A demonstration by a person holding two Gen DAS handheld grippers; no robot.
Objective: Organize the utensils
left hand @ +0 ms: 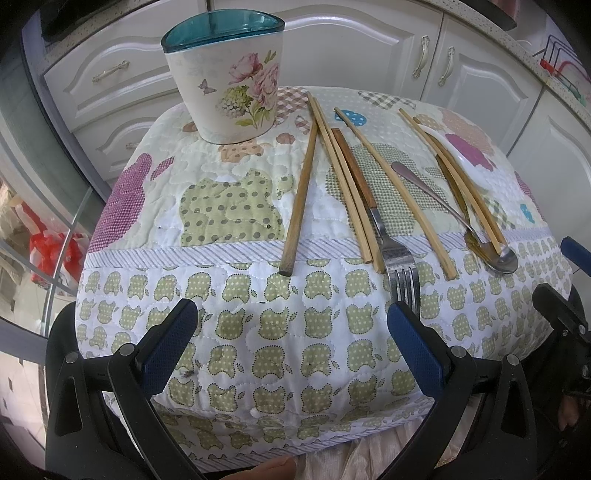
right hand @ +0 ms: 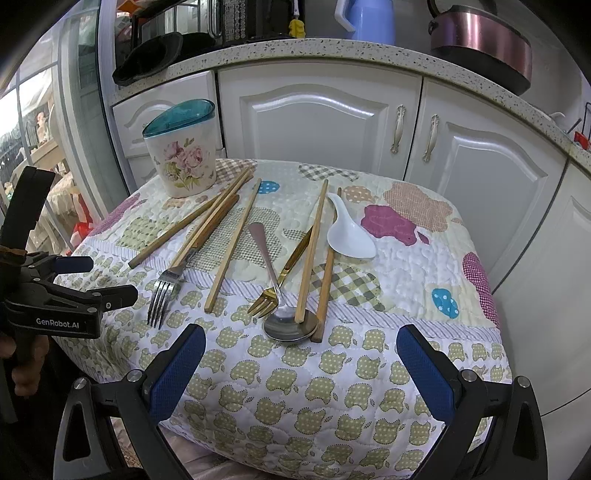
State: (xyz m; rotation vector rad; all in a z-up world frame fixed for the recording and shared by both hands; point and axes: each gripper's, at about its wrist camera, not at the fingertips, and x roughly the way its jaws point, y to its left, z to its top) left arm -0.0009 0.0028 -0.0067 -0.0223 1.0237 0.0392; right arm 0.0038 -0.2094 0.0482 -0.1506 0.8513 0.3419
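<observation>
Both grippers (left hand: 291, 332) (right hand: 301, 360) wide open, empty

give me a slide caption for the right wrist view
Open right hand-held gripper faces chopsticks, forks, spoons and a floral holder on a quilted table.

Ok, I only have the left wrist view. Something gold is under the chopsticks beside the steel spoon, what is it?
Observer: A gold fork; its tines lie right beside the steel spoon bowl.
Operator: And the white sliver further right?
Observer: A white ceramic soup spoon, lying just right of those chopsticks, its handle pointing toward the cabinets.
Operator: Anything on the counter behind?
Observer: Yes, a pink-purple pot and a blue jug stand up there.
</observation>
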